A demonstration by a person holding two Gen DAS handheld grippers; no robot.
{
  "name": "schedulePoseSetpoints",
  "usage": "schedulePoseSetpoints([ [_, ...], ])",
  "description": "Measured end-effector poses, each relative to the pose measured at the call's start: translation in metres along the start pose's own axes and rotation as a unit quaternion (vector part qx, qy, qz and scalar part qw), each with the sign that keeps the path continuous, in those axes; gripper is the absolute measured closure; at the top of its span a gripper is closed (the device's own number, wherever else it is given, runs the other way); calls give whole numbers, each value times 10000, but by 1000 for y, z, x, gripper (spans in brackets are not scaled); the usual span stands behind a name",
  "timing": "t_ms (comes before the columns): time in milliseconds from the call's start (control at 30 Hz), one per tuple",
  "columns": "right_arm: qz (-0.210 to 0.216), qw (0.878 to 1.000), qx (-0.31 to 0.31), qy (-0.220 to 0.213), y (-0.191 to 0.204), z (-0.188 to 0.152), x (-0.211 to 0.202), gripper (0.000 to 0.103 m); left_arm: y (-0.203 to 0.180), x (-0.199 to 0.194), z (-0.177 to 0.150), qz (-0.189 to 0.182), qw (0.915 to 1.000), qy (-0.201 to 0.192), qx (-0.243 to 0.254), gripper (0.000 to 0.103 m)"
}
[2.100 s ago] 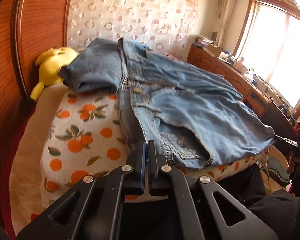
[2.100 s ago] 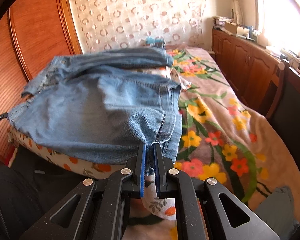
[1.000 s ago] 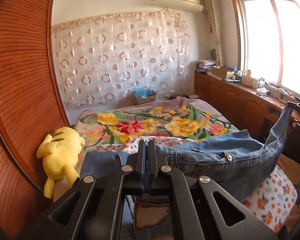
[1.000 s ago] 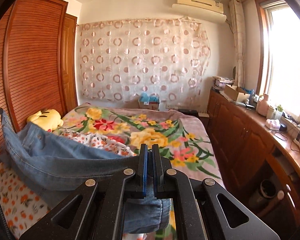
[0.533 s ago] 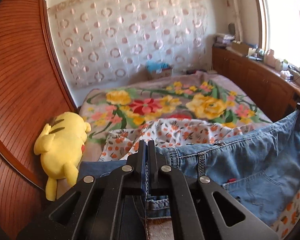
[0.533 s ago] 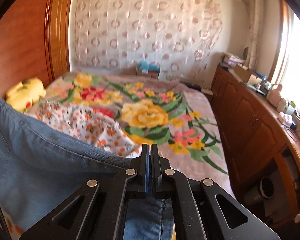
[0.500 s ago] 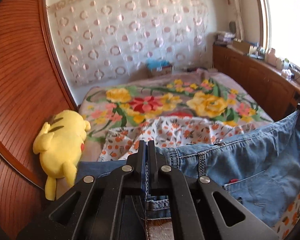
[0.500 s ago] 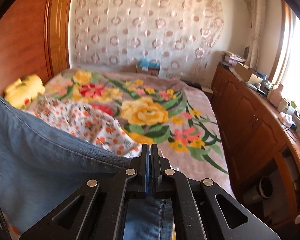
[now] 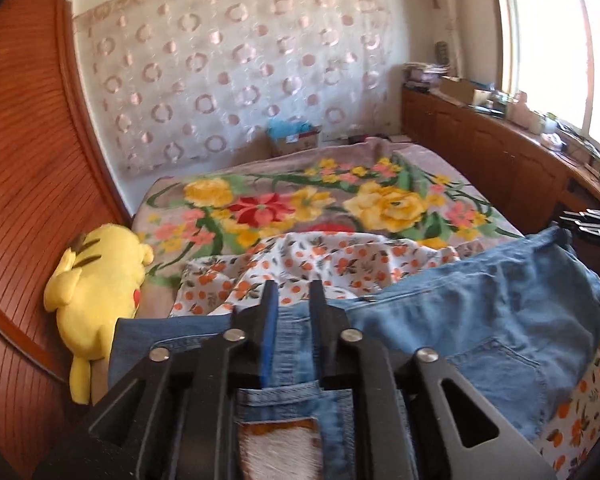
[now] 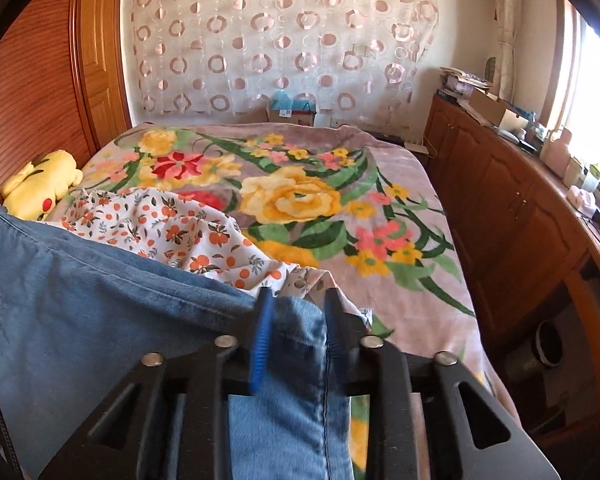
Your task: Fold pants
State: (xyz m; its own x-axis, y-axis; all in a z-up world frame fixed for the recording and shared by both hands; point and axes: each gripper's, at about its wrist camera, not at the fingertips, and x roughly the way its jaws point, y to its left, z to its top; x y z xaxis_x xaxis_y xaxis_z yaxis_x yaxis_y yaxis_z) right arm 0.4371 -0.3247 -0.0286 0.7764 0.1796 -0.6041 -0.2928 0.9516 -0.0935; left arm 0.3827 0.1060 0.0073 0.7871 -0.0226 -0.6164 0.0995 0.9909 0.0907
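**Jaws parted over the folded jeans**

I saw the jeans point(image 9: 472, 320) lying on the orange-print quilt point(image 9: 324, 264), at the near end of the bed from it. Both tongs had just been opening. The left gripper point(image 9: 293, 300) stood partly open with the waistband denim between its jaws, the pads apparently clear of the cloth. The right gripper point(image 10: 296, 308) was likewise partly open, a seamed edge of denim lying in its gap, not pinched.

I judged the denim heavy and limp but stiff enough at its seams to hold a crease; waistband and hem seams looked the surest places to take hold, since thin single layers could slip.

Beyond the quilt lay the flowered blanket point(image 10: 400, 216). A yellow plush toy point(image 9: 96, 280) sat to the quilt's left, near the denim's corner, and could snag a sideways fold. Wooden cabinets point(image 10: 512, 208) stood well apart to the quilt's right.
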Motion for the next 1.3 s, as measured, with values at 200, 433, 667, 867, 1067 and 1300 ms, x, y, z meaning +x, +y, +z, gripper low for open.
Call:
schedulePoseSetpoints([
  [200,206,9997,59,-124,9,-17,-25,61,-28,-16,-2,-370,9992,-98,148,50],
  [433,412,9991,106,-25,16,-54,-58,52,-73,-7,-28,-916,9951,168,323,50],
  [667,544,9979,290,187,15,-84,-89,52,-109,-1,-56,-1418,9887,336,340,50],
  [867,458,9963,703,174,-7,-105,-117,52,-129,12,-75,-1446,9868,486,536,50],
  [1067,141,9942,995,390,-38,-133,-134,52,-133,29,-92,-1442,9857,628,610,50],
  [1300,417,9851,1596,477,-67,-141,-126,52,-130,33,-93,-1524,9841,723,560,49],
])
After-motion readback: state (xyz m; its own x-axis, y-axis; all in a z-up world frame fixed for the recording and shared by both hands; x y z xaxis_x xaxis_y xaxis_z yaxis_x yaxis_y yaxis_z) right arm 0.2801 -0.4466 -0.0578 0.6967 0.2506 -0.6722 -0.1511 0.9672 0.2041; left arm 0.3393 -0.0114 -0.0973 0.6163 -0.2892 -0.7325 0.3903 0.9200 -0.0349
